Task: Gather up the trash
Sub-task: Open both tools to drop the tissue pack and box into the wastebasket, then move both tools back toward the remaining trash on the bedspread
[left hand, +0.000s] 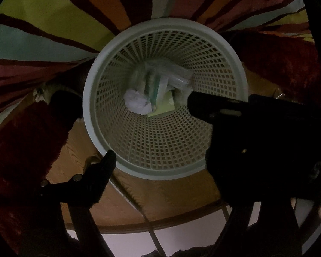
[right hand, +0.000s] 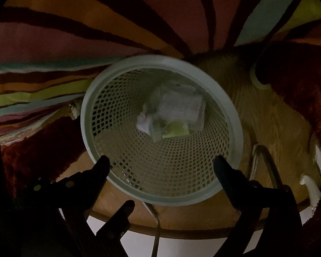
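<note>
Dim light; both cameras look steeply down into a pale mesh wastebasket (left hand: 163, 98) standing on a wooden floor beside a striped rug (left hand: 53, 21); trash already lies at its bottom: a crumpled white tissue (left hand: 137, 103), a clear plastic wrapper (left hand: 173, 79), a yellow-green paper (left hand: 164, 106).

Left gripper (left hand: 152, 128): jaws wide, nothing between them. Right gripper (right hand: 160, 165): jaws wide, empty, tips straddling the near rim.

Both loads seem delivered, so this reads as the release step, near done.

Risks, as I judge them:
- a fingertip snags the near rim on lifting away and tips the light basket, spilling the contents;
- the grippers crowd each other over the opening; a clash could knock the basket;
- a cable (right hand: 156, 224) trails below the jaws; catching it could drag the basket.
</note>
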`<action>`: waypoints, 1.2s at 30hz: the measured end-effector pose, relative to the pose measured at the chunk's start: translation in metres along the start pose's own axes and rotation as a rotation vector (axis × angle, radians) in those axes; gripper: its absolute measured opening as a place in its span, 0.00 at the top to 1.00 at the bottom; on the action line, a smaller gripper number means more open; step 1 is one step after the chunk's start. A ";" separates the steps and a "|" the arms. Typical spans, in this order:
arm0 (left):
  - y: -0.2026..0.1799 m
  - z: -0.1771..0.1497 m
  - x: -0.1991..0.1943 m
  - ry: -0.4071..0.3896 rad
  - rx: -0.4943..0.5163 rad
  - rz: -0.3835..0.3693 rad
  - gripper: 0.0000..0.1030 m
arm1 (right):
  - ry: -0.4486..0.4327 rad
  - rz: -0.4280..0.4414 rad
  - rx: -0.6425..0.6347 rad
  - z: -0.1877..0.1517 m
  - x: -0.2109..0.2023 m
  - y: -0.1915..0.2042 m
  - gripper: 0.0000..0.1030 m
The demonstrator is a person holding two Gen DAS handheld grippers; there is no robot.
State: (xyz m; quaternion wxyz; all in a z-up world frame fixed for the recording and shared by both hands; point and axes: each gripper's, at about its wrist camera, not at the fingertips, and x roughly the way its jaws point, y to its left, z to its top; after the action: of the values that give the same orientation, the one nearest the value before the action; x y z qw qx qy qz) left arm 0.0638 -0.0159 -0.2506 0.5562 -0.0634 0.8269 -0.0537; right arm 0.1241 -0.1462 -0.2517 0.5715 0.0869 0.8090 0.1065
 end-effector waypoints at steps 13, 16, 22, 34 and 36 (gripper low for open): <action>0.004 -0.002 -0.020 -0.072 -0.019 -0.005 0.19 | -0.041 0.017 0.042 -0.003 -0.011 -0.007 0.10; 0.007 -0.008 -0.031 -0.115 -0.027 -0.017 0.19 | -0.062 0.039 0.037 -0.008 -0.021 -0.007 0.10; 0.008 -0.025 -0.065 -0.267 -0.047 -0.024 0.19 | -0.152 0.077 -0.010 -0.023 -0.051 -0.002 0.10; 0.008 -0.075 -0.164 -0.758 -0.047 -0.114 0.19 | -0.630 0.076 -0.229 -0.078 -0.170 0.018 0.07; 0.009 -0.081 -0.184 -0.846 -0.049 -0.077 0.19 | -0.711 0.055 -0.260 -0.081 -0.187 0.023 0.07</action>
State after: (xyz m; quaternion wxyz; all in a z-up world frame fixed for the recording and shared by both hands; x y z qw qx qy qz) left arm 0.0574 0.0248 -0.0534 0.8424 -0.1239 0.5238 -0.0240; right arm 0.1100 -0.1788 -0.0501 0.8197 0.0667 0.5374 0.1867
